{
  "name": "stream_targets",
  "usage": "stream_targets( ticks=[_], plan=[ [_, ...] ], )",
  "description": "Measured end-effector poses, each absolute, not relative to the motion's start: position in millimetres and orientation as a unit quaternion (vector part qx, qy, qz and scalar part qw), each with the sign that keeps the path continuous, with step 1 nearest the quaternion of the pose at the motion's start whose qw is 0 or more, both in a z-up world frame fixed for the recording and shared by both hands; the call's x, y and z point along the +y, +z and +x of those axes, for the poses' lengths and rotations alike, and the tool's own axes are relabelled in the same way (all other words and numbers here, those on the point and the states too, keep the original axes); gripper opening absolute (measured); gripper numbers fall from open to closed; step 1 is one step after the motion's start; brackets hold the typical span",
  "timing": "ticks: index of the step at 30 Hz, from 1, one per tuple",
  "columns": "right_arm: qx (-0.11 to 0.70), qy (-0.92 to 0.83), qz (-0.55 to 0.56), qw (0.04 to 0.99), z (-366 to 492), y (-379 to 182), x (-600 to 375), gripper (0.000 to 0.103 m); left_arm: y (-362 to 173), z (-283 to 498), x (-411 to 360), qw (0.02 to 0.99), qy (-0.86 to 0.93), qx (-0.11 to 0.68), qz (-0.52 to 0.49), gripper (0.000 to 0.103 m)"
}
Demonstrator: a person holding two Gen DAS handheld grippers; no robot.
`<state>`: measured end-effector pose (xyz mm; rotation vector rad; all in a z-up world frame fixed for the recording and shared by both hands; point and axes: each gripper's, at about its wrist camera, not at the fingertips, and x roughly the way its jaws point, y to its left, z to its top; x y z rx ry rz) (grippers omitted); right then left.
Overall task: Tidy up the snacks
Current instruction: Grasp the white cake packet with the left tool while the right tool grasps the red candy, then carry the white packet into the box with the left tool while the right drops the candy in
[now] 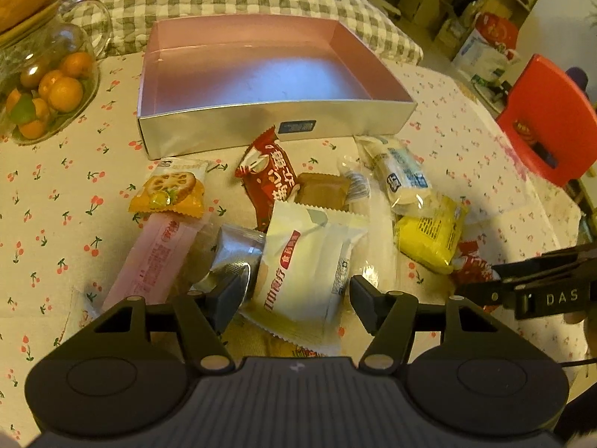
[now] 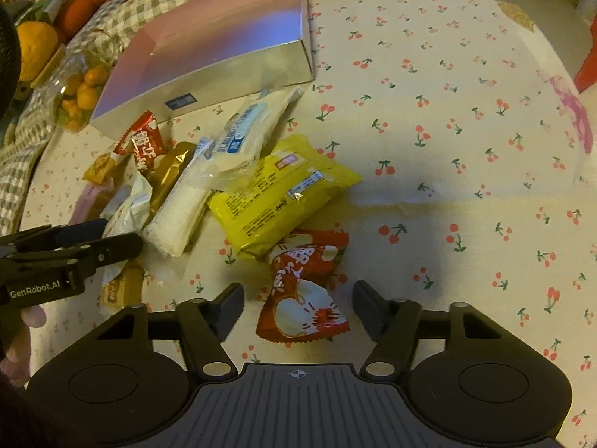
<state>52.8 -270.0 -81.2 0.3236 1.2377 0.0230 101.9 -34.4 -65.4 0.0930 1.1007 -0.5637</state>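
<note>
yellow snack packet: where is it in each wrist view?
Left wrist view: yellow packet at right of centre, on the right edge of the snack pile.
Right wrist view: yellow packet at centre, just above the red wrapper in front of the jaws.
Shared landmark: the open silver box behind the pile.

Cherry-print tablecloth (image 2: 429,119) carries an open silver box (image 1: 268,127), scattered snack packets (image 1: 429,239) and a glass fruit bowl (image 1: 48,86).

Dim warm yellow light; glare inside box (image 1: 261,71); fisheye-bent edges; soft focus.
</note>
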Motion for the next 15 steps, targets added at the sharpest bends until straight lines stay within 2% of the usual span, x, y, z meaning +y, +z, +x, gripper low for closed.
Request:
stream_targets(
  ticks=[3, 9, 15],
  plan=[
    [0.573, 0.005, 0.146, 0.806, 52.0, -80.6, -271.3, 0.043, -67.1, 100.0, -36.0, 0.812, -0.261, 0.520, 0.048, 0.052],
    [0.568, 0.008, 0.140, 0.811, 49.7, -79.8, -270.1, 0.042, -65.0, 98.8, -32.8, 0.814, -0.256, 0.521, 0.038, 0.046],
    [0.564, 0.010, 0.153, 0.811, 47.8, -76.9, -271.8, 0.041, -60.4, 95.8, -25.6, 0.817, -0.249, 0.519, 0.027, 0.044]
  ],
)
